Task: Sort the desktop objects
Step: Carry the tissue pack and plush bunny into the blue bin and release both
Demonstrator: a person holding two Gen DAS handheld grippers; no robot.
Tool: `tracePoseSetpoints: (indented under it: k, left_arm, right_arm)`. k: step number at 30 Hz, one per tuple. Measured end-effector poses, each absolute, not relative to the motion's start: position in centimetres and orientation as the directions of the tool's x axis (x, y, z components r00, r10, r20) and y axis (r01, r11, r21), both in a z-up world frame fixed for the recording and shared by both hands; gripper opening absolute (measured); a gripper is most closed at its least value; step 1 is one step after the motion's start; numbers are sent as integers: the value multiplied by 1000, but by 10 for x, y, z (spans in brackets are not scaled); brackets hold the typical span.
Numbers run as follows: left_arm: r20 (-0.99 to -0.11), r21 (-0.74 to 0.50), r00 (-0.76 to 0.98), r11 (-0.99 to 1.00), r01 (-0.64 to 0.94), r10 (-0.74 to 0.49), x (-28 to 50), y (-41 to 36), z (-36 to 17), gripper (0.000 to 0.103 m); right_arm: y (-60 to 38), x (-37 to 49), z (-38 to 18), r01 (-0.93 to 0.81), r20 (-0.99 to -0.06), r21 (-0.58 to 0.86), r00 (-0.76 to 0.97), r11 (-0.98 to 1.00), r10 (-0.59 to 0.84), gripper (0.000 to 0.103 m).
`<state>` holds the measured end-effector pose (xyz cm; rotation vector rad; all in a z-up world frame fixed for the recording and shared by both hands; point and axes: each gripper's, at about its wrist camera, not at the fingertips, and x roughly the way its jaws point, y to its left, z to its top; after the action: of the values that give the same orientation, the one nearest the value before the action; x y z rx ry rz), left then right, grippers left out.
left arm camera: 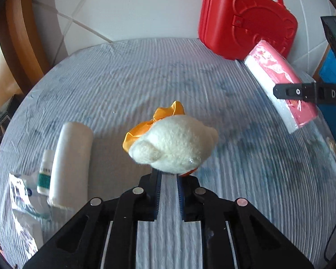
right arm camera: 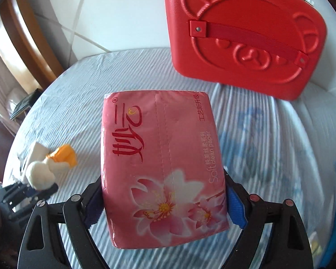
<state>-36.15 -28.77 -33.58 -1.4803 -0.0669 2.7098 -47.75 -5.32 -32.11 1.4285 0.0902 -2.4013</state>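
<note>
My left gripper (left arm camera: 169, 176) is shut on a white plush duck (left arm camera: 174, 143) with an orange ruffle and holds it above the striped tablecloth (left arm camera: 145, 71). My right gripper (right arm camera: 165, 192) is shut on a pink pack of tissues (right arm camera: 161, 165) with flower print and holds it above the table. The tissue pack (left arm camera: 282, 80) and the right gripper's finger (left arm camera: 302, 92) also show at the right of the left wrist view. The duck (right arm camera: 44, 172) and the left gripper (right arm camera: 31, 192) show at the left of the right wrist view.
A red bear-embossed case (left arm camera: 246, 22) stands at the table's far right edge, also close in the right wrist view (right arm camera: 246, 40). A white roll (left arm camera: 71, 163), a small white bottle (left arm camera: 46, 172) and plastic packets (left arm camera: 20, 192) lie at the left. White floor tiles lie beyond the table.
</note>
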Motion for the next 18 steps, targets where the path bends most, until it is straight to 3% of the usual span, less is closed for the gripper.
tracePoseSetpoints:
  k: [8, 18]
  left_arm:
    - [-796, -13, -601, -994, -112, 79, -319, -250, -294, 13]
    - [-637, 109, -771, -990, -94, 3, -284, -217, -199, 13]
  right_arm:
    - [-28, -428, -295, 282, -833, 107, -498, -953, -241, 89]
    - [2, -330, -193, 250, -674, 63, -703, -966, -226, 89]
